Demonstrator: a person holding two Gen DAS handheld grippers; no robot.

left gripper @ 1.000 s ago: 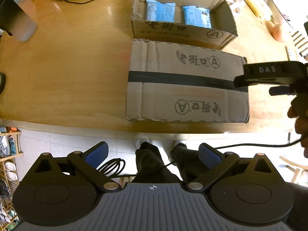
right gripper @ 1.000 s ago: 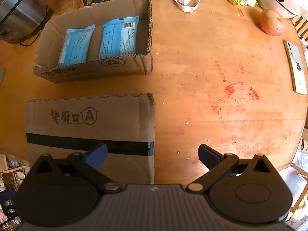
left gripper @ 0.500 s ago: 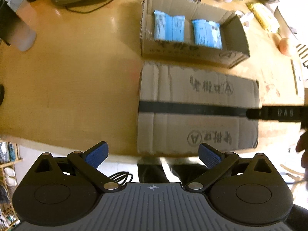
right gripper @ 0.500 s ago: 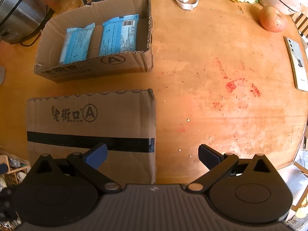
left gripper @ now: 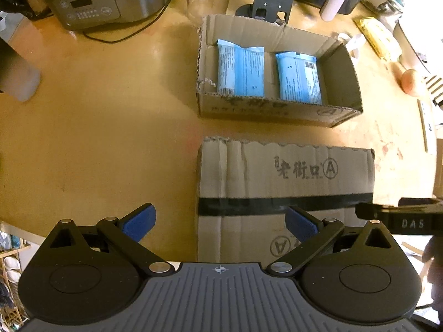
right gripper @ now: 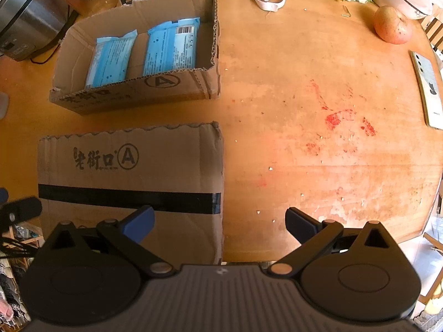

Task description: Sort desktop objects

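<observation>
Packets, two blue ones, lie side by side in our open box beyond the taped lid. Both left gripper and right gripper gape, holding nothing. Only our right view shows the apple sharply; the phone is edge-on.
</observation>
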